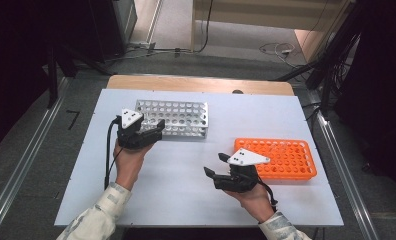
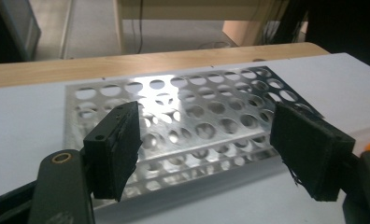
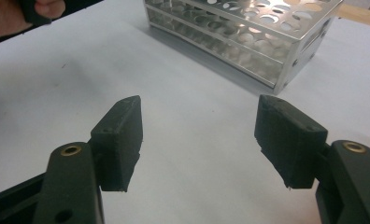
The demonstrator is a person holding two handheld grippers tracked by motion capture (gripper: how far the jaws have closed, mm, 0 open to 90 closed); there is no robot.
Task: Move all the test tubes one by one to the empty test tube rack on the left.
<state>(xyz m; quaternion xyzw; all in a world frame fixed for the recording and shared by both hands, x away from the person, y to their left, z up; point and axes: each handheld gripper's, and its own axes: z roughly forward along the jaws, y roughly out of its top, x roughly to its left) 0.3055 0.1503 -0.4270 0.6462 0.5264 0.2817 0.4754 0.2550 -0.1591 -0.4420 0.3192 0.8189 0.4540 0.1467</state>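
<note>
The left claw (image 1: 153,126) stands with its jaws well apart and nothing between them; in the left gripper view the two black pads (image 2: 120,144) frame bare air, with the metal rack (image 2: 192,126) lying just beyond them. In the high view this claw hovers at the near left corner of the metal rack (image 1: 173,118), its tips close to the rack's front wall; whether they touch it I cannot tell. The right claw (image 1: 215,165) is also wide open and empty, and in the right gripper view its pads (image 3: 288,140) look across bare white desk (image 3: 188,121) toward the near corner of the metal rack (image 3: 248,35), well apart from it.

Taking the metal rack as the landmark: it stands upright on the desk (image 1: 186,200), toward the far left part, its holes looking empty as far as the pictures let me see. The orange rack (image 1: 281,157) lies to its right and nearer the person, just beside the right claw. Some pale, clear things may stand in the orange rack's far rows, but they are too faint to name.

As a judgement, the step in hand is the left claw letting go at the metal rack, or lining up on it, while the right claw waits. The next move likely calls for the left claw to clear the rack's edge without nudging it, since the rack is light and could slide.
</note>
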